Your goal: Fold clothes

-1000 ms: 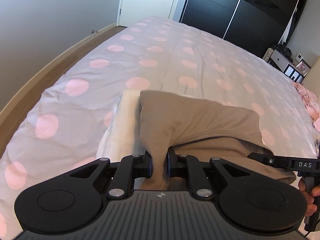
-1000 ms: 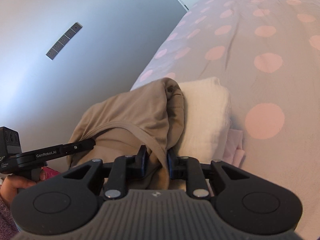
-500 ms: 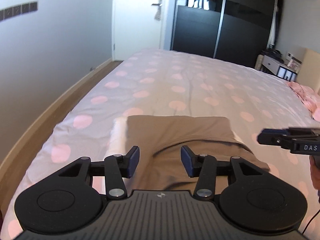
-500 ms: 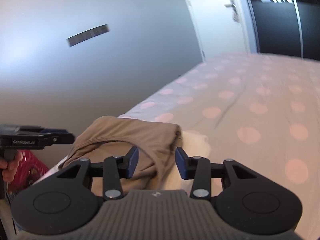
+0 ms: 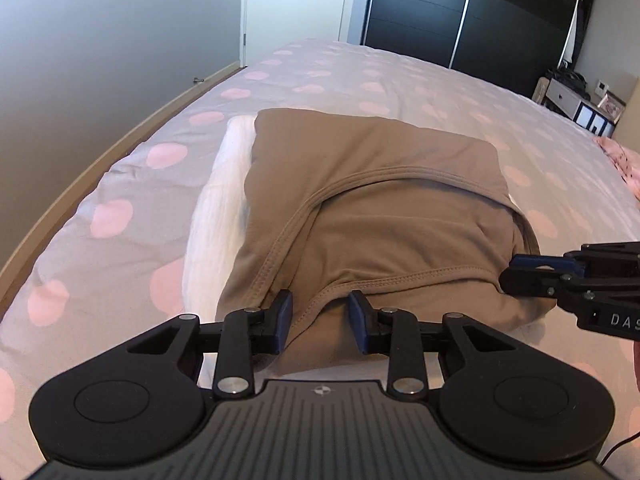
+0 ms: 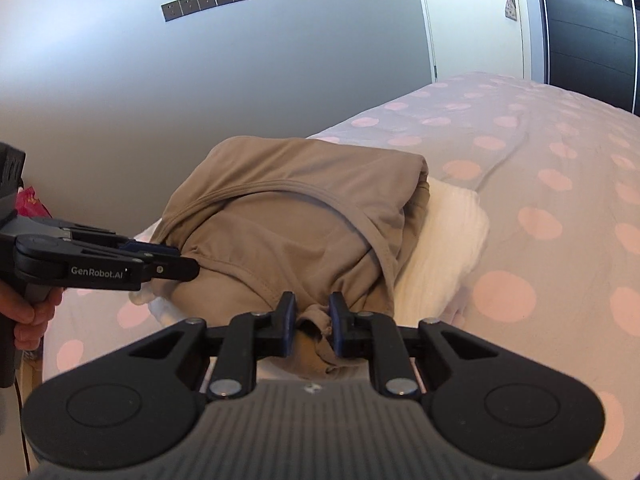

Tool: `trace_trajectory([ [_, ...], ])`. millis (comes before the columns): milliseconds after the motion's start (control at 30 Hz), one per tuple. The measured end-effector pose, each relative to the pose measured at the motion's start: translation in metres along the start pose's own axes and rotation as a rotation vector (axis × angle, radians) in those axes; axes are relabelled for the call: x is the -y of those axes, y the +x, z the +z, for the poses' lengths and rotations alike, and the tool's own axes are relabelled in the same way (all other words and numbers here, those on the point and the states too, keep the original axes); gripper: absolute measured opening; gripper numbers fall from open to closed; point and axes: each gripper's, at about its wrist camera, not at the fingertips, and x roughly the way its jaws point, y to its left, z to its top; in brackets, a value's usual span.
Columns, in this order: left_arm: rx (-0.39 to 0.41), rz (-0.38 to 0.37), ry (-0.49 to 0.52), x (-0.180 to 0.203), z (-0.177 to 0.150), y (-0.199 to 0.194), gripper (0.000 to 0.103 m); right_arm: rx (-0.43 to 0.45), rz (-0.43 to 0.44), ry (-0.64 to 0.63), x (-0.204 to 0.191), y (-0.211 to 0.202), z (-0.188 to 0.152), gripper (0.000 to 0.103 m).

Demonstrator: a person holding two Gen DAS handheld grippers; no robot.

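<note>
A folded tan garment [image 5: 372,216] lies on a folded white cloth [image 5: 218,216] on the bed; both also show in the right wrist view, the garment [image 6: 288,216] and the white cloth [image 6: 444,240]. My left gripper [image 5: 320,316] is open, its jaws either side of the garment's near hem. My right gripper [image 6: 312,316] has its jaws partly closed around a bunched bit of the garment's hem. The right gripper also shows in the left wrist view [image 5: 516,276] at the garment's right edge, and the left gripper in the right wrist view [image 6: 180,264] at its left edge.
The bed [image 5: 360,76] has a grey cover with pink dots. A wall [image 5: 100,48] and wooden floor strip run along its left side. Black wardrobes [image 5: 460,12] stand at the far end. A pink item [image 5: 620,160] lies at the bed's right edge.
One second ago both grippers were shut on the lifted garment. They opened and let it down on the white cloth. Now both are low at its near hem, the right narrowing on it.
</note>
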Motion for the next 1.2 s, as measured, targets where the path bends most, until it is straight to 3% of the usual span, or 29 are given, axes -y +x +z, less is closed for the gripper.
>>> trace_trajectory([
  [100, 0.037, 0.015, 0.017, 0.007, -0.001, -0.013, 0.029, 0.013, 0.000, 0.012, 0.000, -0.011, 0.003, 0.022],
  [200, 0.062, 0.012, 0.025, 0.015, -0.001, -0.033, 0.039, 0.020, -0.005, 0.029, 0.001, -0.047, -0.008, 0.031],
  [333, 0.073, 0.004, 0.058, 0.034, -0.003, -0.064, 0.040, 0.028, -0.014, 0.050, 0.003, -0.098, -0.023, 0.032],
  [533, 0.106, -0.089, 0.083, 0.087, -0.015, -0.124, 0.041, 0.041, -0.028, 0.082, 0.005, -0.174, -0.047, 0.037],
  [700, 0.105, -0.151, 0.181, 0.157, -0.032, -0.164, 0.042, 0.060, -0.123, 0.013, 0.005, -0.260, -0.093, 0.049],
  [800, 0.115, -0.192, 0.257, 0.205, -0.044, -0.189, 0.042, 0.079, -0.213, -0.023, 0.000, -0.315, -0.128, 0.050],
  [900, 0.142, -0.252, 0.314, 0.254, -0.059, -0.214, 0.046, 0.092, -0.264, 0.003, -0.004, -0.366, -0.167, 0.051],
  [1033, 0.137, -0.313, 0.388, 0.316, -0.094, -0.237, 0.048, 0.104, -0.329, 0.067, -0.008, -0.420, -0.221, 0.064],
  [1200, 0.169, -0.350, 0.411, 0.371, -0.154, -0.251, 0.052, 0.102, -0.391, 0.144, -0.009, -0.466, -0.274, 0.065],
])
